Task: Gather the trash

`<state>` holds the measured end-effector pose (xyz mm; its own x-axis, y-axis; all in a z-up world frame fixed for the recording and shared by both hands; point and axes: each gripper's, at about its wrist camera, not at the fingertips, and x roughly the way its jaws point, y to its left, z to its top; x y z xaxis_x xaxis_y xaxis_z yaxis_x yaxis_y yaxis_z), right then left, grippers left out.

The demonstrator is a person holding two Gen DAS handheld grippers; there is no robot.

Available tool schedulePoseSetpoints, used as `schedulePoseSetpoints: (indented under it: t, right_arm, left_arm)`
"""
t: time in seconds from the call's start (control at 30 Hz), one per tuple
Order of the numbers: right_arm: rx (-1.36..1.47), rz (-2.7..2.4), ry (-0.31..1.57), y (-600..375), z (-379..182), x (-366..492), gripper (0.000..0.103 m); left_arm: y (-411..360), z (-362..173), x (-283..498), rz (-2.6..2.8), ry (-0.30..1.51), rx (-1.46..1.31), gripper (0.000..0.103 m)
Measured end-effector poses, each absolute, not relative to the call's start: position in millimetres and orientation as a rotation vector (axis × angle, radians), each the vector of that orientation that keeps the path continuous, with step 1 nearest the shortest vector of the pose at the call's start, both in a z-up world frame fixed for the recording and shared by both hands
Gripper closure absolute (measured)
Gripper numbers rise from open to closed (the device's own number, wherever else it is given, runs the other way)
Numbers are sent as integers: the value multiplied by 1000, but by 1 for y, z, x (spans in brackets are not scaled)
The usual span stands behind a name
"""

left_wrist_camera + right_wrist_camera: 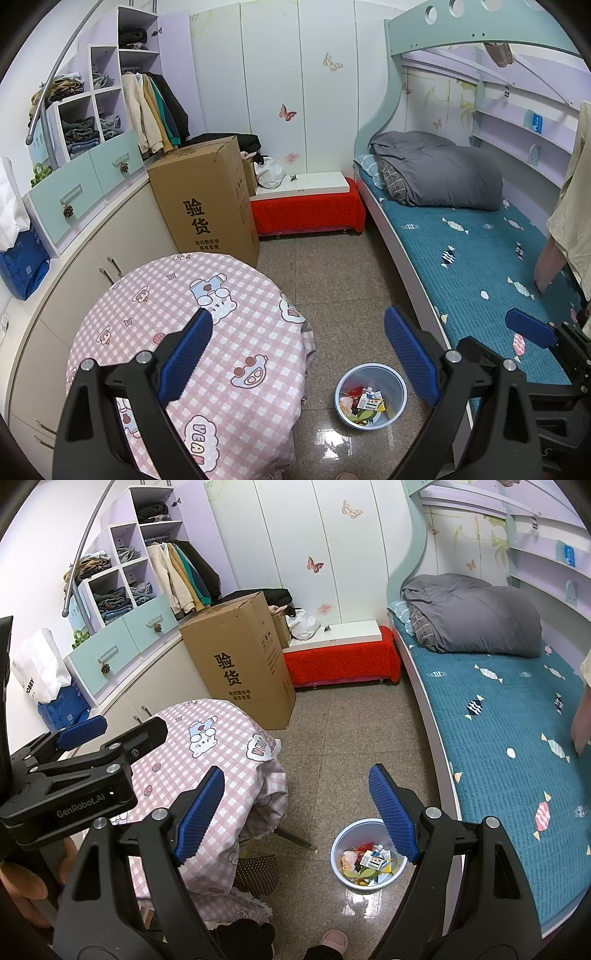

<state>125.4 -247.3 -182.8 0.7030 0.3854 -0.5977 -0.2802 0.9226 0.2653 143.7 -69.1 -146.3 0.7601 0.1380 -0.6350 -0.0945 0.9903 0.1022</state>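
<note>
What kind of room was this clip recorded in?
Most likely a small bedroom, perhaps a child's: a bunk bed with a folded grey quilt, an open wardrobe of clothes, and butterfly stickers on the wall.

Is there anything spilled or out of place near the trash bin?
Nothing stands out. The trash bin stands upright on the floor with the wrappers inside it, and no litter shows around it or on the pink checked tablecloth.
</note>
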Motion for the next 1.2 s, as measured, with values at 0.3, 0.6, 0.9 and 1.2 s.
schedulePoseSetpoints:
  t: [0.3,0.6,0.9,1.2]
  right_arm:
    - [160,372,700,-248,-183,126,23]
    - [165,369,703,-247,-184,125,23]
    - [170,362,708,-246,-186,124,23]
    - [175,360,713,-247,-188,124,23]
  left_arm:
    - [-69,-146,144,125,697,64,11]
    - [-69,-148,144,124,699,63,11]
    - [-71,-153,144,119,706,67,11]
    - [-72,-154,147,114,711,67,11]
